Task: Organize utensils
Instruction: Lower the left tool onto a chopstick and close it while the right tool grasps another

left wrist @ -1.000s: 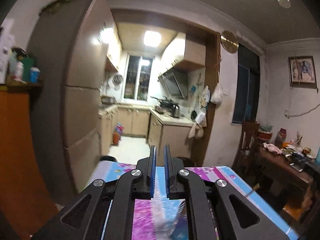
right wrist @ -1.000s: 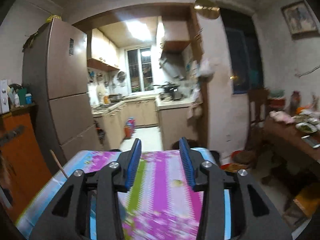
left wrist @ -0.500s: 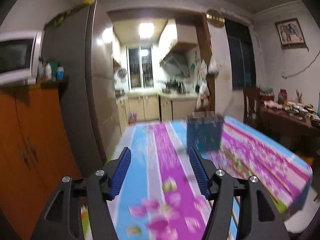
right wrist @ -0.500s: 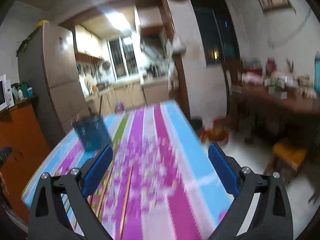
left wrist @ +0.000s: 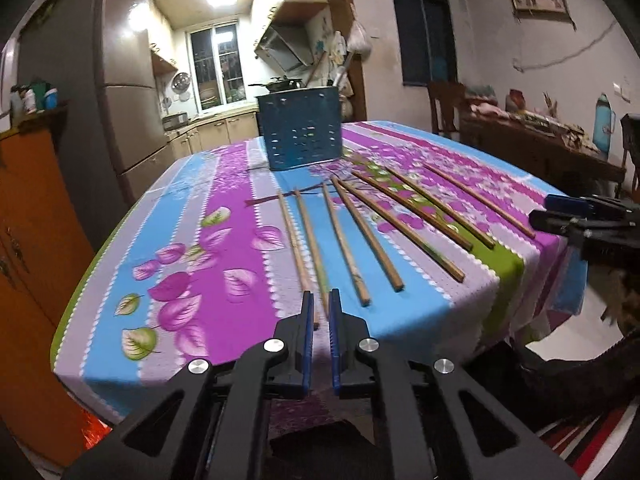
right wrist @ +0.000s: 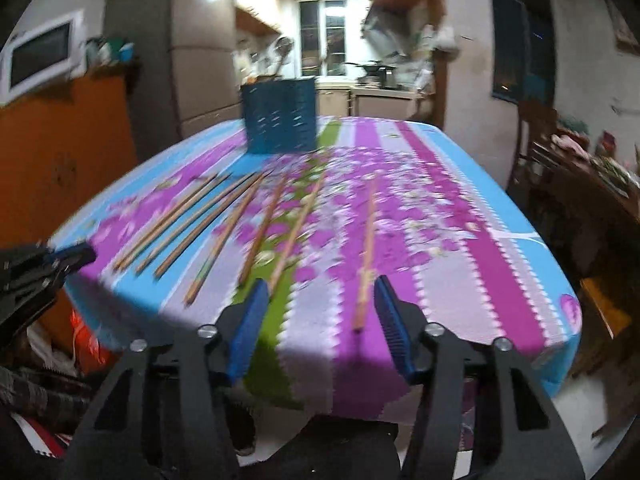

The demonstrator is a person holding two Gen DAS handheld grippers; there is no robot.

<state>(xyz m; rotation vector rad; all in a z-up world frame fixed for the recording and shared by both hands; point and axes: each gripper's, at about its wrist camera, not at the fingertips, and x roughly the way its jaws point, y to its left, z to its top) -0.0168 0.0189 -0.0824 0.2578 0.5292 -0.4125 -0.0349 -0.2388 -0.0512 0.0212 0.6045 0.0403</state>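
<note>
Several wooden chopsticks lie fanned out on the flowered tablecloth, in front of a blue perforated utensil holder at the far end. My left gripper hovers shut at the near table edge. The two leftmost chopsticks end just past its tips, and nothing is gripped. My right gripper is half apart and its jaws are closing. The near end of the rightmost chopstick shows between them, untouched. Each gripper also appears in the other's view: the right gripper and the left gripper. The holder is blurred in the right wrist view.
An orange cabinet and a tall fridge stand left of the table. A cluttered side table and a chair stand to the right. A microwave sits on the cabinet. The kitchen lies beyond.
Both grippers dropped from facing the kitchen down to the table's near edge. Both opened wide midway. The left has since shut and the right has narrowed to half.
</note>
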